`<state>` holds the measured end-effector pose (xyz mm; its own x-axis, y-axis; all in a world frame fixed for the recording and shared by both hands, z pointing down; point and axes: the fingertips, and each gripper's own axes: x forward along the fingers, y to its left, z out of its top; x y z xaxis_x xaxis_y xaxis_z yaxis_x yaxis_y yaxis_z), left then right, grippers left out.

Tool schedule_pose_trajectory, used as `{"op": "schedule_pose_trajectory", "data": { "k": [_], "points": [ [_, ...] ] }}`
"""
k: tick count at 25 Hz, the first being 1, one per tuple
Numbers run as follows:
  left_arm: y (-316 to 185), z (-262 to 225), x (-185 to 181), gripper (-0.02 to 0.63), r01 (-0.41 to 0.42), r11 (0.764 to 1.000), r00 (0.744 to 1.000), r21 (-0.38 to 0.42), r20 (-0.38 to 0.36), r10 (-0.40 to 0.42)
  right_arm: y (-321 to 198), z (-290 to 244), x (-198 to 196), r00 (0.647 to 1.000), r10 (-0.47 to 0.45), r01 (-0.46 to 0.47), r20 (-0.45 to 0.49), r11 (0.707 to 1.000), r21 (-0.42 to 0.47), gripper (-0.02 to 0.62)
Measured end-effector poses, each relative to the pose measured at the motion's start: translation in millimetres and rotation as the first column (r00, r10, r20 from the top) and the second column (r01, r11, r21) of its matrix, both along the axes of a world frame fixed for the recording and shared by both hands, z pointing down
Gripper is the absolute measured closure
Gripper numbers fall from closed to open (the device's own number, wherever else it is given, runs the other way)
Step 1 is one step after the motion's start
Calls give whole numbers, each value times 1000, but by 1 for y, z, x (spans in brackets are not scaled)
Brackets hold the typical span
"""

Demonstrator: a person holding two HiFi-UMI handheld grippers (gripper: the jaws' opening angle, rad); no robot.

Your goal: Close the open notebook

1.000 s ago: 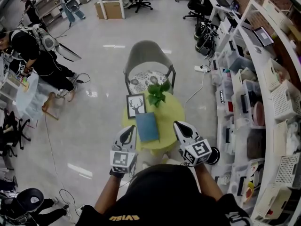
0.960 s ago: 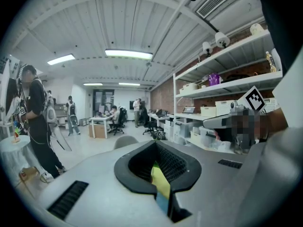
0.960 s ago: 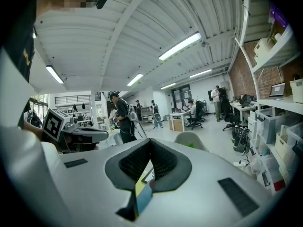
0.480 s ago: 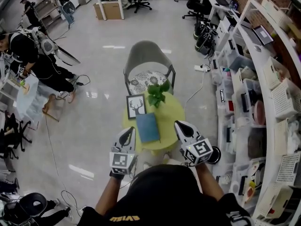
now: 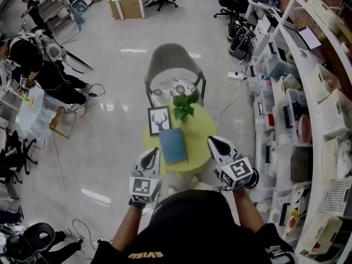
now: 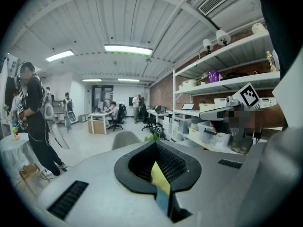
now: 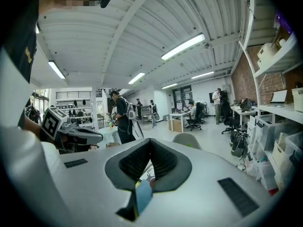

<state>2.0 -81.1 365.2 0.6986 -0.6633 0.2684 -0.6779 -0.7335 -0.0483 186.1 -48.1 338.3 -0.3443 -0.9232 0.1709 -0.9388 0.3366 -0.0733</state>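
A blue notebook point(image 5: 172, 145) lies flat with its cover up on a small round yellow-green table point(image 5: 202, 128). My left gripper point(image 5: 150, 150) hovers just left of the notebook's near end, its jaws together and empty. At the table's near right edge my right gripper point(image 5: 213, 140) is also shut, with nothing in it. In the left gripper view the left gripper point(image 6: 155, 142) shows a slit of yellow table and blue notebook point(image 6: 162, 200) below its closed tips. In the right gripper view the right gripper point(image 7: 150, 140) frames a strip of the notebook point(image 7: 143, 196) the same way.
A framed deer picture point(image 5: 159, 120) and a potted plant point(image 5: 184, 106) stand at the table's far side. A grey chair point(image 5: 173, 65) is behind the table. Shelves with bins point(image 5: 308, 109) line the right. People point(image 5: 38, 59) stand at the far left.
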Motion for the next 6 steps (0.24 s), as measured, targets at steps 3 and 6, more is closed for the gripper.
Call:
{"op": "schedule_pose_trajectory", "data": {
  "k": [3, 6],
  "points": [
    [-1, 2, 1, 589, 1, 1000, 1000, -3, 4, -1, -2, 1, 2, 1000, -5, 5, -5, 1000, 0, 594],
    [-1, 5, 3, 589, 1, 1000, 1000, -16, 15, -1, -4, 5, 5, 1000, -6, 6, -12, 1000, -2, 594]
  ]
}}
